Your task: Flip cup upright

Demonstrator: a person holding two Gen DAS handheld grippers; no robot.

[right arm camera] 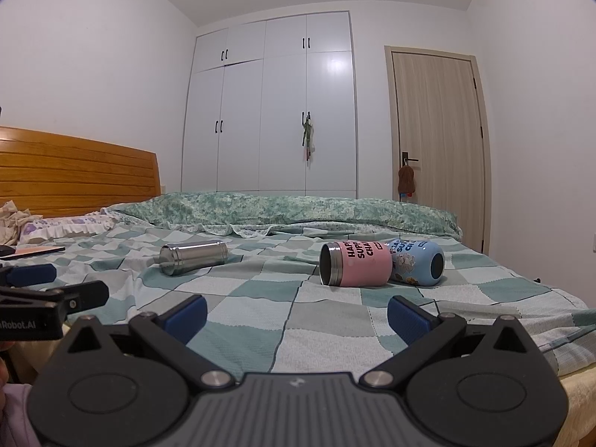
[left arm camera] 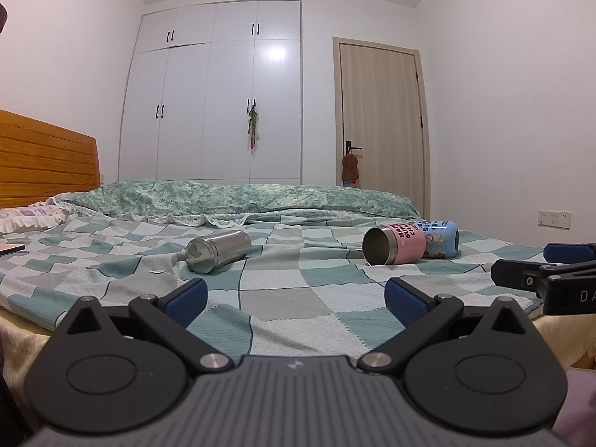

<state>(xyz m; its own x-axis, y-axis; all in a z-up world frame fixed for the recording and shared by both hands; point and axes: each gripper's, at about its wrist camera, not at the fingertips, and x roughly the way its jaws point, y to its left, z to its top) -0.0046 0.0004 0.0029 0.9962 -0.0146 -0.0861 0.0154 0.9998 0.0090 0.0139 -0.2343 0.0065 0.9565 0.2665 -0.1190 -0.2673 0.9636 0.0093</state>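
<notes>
Three cups lie on their sides on the checked bedspread. A pink cup has its open mouth toward me. A blue cup lies touching it on the right. A steel cup lies apart to the left. My left gripper is open and empty, near the bed's front edge, well short of the cups. My right gripper is open and empty, also short of them. Each gripper shows at the edge of the other's view: the right one, the left one.
A rolled green quilt lies across the far side of the bed. A wooden headboard and pillows are at the left, with a phone-like object. A white wardrobe and a door stand behind.
</notes>
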